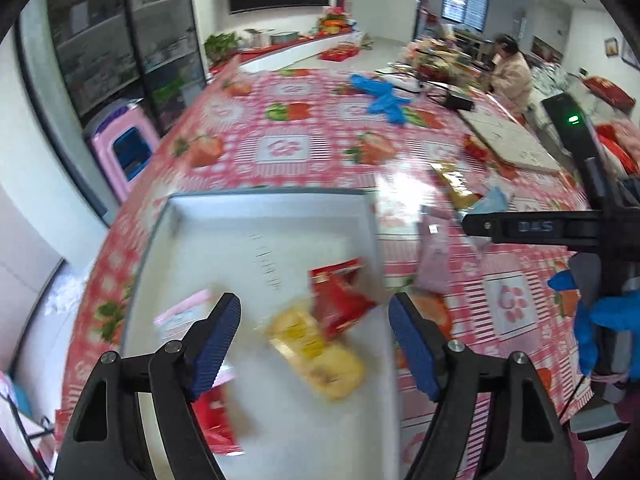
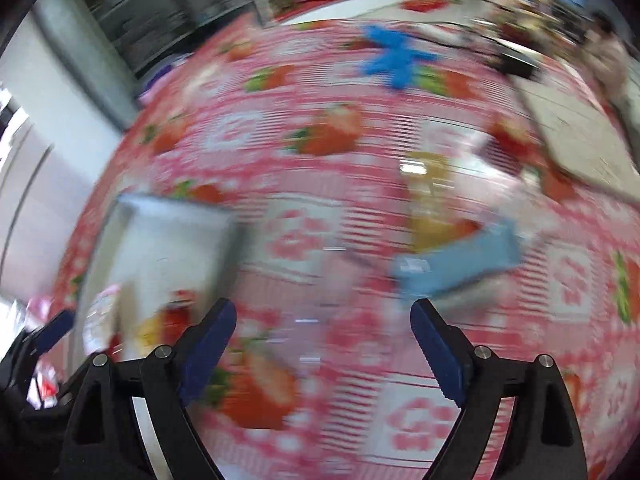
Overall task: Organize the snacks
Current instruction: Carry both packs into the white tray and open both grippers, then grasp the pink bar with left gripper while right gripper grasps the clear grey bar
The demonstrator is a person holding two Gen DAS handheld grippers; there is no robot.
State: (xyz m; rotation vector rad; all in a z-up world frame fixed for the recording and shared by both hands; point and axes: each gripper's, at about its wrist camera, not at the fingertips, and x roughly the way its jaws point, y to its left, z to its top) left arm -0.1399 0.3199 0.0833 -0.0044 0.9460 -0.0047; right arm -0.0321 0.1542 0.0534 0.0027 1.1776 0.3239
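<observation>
Left gripper (image 1: 314, 336) gapes above tray (image 1: 260, 196) — rim ringing yellow packet (image 1: 320, 356).

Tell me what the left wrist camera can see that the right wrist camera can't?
Only the left wrist view shows the pink stool, a seated person and the pink packet beside the tray. Only the right wrist view shows the whole blue packet. Both share the tray with snacks inside, the strawberry tablecloth, the blue gloves and open grippers.

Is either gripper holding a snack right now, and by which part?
Nothing is held. The left gripper and right gripper both have open jaws with no packet between them.
</observation>
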